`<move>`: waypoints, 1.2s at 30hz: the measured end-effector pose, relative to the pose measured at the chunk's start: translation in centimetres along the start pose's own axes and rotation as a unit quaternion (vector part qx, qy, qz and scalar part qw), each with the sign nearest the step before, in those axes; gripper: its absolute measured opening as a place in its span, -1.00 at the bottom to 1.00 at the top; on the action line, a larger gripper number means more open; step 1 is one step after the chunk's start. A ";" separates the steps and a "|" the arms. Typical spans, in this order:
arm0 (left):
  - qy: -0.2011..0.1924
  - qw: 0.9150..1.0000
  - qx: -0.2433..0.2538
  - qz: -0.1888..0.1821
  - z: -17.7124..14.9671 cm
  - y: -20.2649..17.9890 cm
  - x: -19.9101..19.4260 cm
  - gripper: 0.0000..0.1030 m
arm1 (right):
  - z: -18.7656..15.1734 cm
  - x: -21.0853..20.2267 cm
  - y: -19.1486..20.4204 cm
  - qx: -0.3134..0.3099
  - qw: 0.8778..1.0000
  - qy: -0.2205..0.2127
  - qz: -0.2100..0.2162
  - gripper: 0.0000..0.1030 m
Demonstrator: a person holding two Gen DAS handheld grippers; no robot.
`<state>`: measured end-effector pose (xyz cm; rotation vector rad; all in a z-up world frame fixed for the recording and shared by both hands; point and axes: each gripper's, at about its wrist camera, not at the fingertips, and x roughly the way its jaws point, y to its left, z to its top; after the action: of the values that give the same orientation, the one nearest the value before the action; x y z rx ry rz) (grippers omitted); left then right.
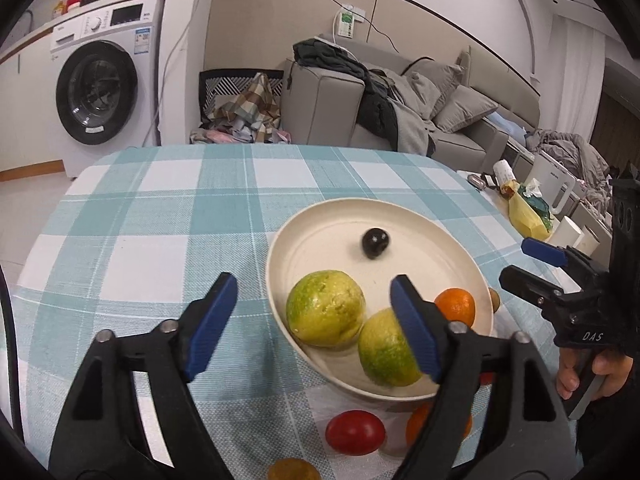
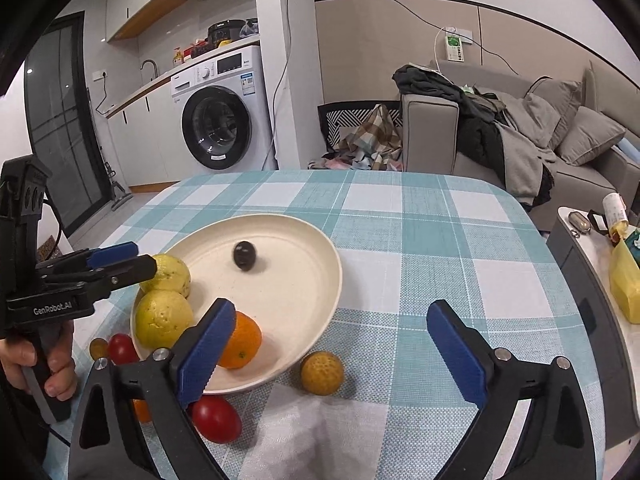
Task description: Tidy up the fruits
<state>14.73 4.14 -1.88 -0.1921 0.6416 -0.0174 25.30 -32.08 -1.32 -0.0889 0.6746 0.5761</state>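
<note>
Mostly round shapes, smooth cream plate [image 1: 280, 240], glossy dark grape [image 1: 375, 242], dimpled guavas [image 1: 325, 309]

A white washing machine [image 2: 224, 116] stands by the wall, a grey sofa [image 2: 520, 136] heaped with clothes opposite, a yellow bag [image 2: 626, 280] beside.

Claw hides half the orange [image 2: 243, 340] (dark fruit [image 2: 244, 255] blurred).
</note>
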 end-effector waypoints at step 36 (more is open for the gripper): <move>0.047 0.999 0.005 0.007 -5.3 0.4 -4.3 0.99 | -2.2 -0.2 -0.6 -0.027 0.997 0.074 0.009 0.98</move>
<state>8.14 3.95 -3.55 -0.1776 0.7366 -0.0169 24.29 -33.21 -2.98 -0.1775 0.8044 0.6103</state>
